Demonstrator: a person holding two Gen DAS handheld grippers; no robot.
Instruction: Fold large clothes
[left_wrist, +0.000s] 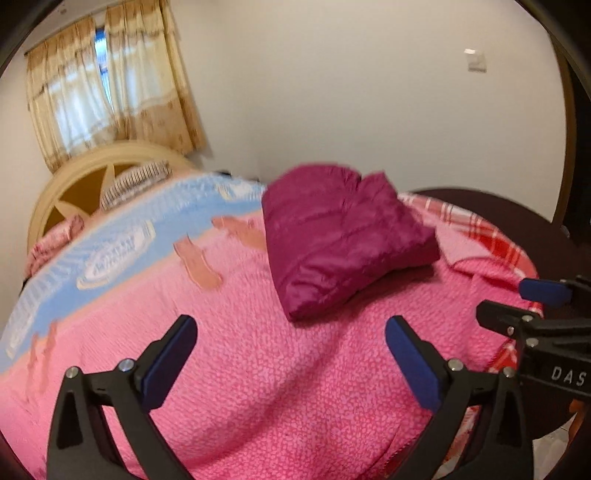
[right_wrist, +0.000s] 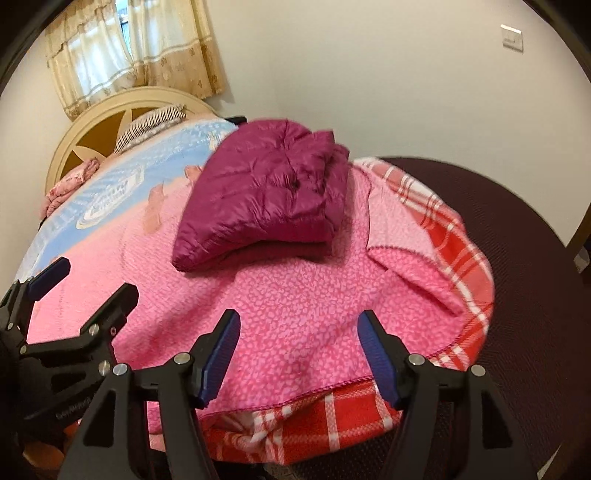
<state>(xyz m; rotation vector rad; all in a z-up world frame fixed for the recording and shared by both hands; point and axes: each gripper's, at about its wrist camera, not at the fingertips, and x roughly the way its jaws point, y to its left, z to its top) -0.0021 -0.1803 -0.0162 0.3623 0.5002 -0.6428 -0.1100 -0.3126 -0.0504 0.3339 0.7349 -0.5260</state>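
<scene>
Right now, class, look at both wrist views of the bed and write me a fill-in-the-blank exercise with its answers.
1. The magenta jacket lies ____ on the pink blanket.
2. Both the left tongs and the right tongs are ____ and hold nothing.
3. Under the blanket's turned-back corner shows a red and white ____ pattern.
4. The window behind the headboard is covered by ____.

Answers: folded; open; checked; curtains

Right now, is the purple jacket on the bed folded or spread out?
Folded. The purple jacket lies as a compact bundle on the pink blanket, with stacked layers visible at its near edge. Neither gripper touches it.
</scene>
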